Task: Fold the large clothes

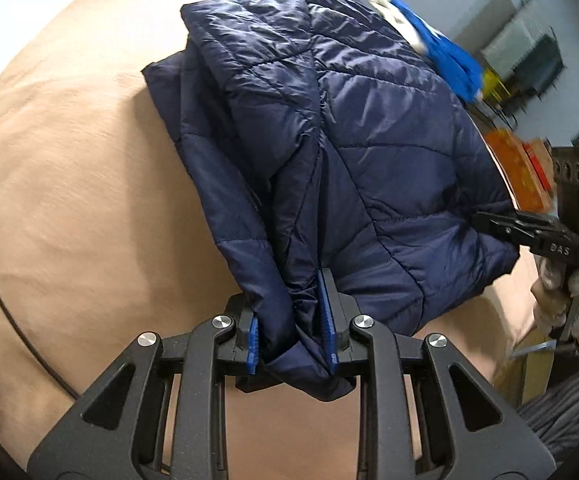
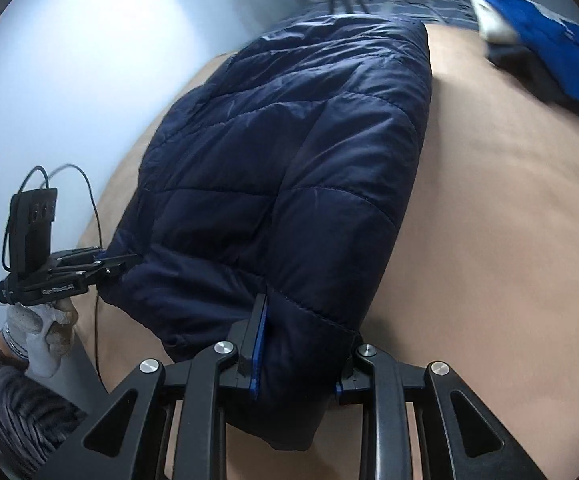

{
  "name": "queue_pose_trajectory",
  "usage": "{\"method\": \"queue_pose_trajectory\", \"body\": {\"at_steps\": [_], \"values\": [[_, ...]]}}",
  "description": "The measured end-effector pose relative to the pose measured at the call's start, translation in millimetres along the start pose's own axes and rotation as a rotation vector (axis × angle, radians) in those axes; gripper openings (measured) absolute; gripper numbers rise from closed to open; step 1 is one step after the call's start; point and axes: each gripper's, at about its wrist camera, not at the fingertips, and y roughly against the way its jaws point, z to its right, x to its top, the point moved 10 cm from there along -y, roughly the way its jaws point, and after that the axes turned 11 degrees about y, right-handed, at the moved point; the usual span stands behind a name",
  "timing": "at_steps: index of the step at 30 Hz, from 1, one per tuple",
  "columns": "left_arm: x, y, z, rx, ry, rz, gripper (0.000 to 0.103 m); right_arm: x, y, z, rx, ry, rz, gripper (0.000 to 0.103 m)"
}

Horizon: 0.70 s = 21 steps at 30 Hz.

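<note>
Here the big dark blue puffy jacket [image 1: 369,152] lies on the tan counter [image 1: 69,184], and both tongs hold its near edge. The left tongs [image 1: 291,332] are pinching a bunched-up fold of the jacket between their blue pads [image 1: 326,320]. The right tongs [image 2: 299,360] are pinching a thick corner of the same near edge, and the cloth fills the whole gap between the two sides.

The jacket stretches away from both tongs, so its long way runs from the tongs out to the far end of the counter. The two grips sit side by side along the short near edge, left one on the left corner, right one on the right corner. In the left view the right tongs [image 1: 489,222] bite into the jacket's right side, and in the right view the left tongs [image 2: 129,260] bite into its left side, so both are touching it and neither one is nearer.

I think the next move is to lift this near edge and carry it forward over the rest, toward the far end. Both hands need to go together, or the fold will come out crooked.

A bright blue cloth [image 2: 549,32] lies at the far right, well apart from the jacket
</note>
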Motion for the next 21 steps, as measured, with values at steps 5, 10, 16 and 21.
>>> {"method": "queue_pose_trajectory", "body": {"at_steps": [5, 10, 16, 21], "values": [[-5.8, 9.1, 11.3, 0.035, -0.068, 0.039, 0.028, -14.4, 7.8, -1.0, -0.056, 0.008, 0.003, 0.041], [5.8, 49.4, 6.6, 0.039, -0.068, 0.109, 0.030, -11.5, 49.3, -5.7, -0.151, 0.101, 0.041, 0.045], [32.5, 88.6, -2.6, 0.033, -0.059, 0.218, 0.030, 62.0, 95.8, 8.4, -0.248, 0.123, 0.247, 0.051], [63.1, 88.0, 4.0, 0.010, -0.046, 0.271, 0.030, 138.3, 79.2, 43.1, -0.271, 0.085, 0.318, 0.031]]}}
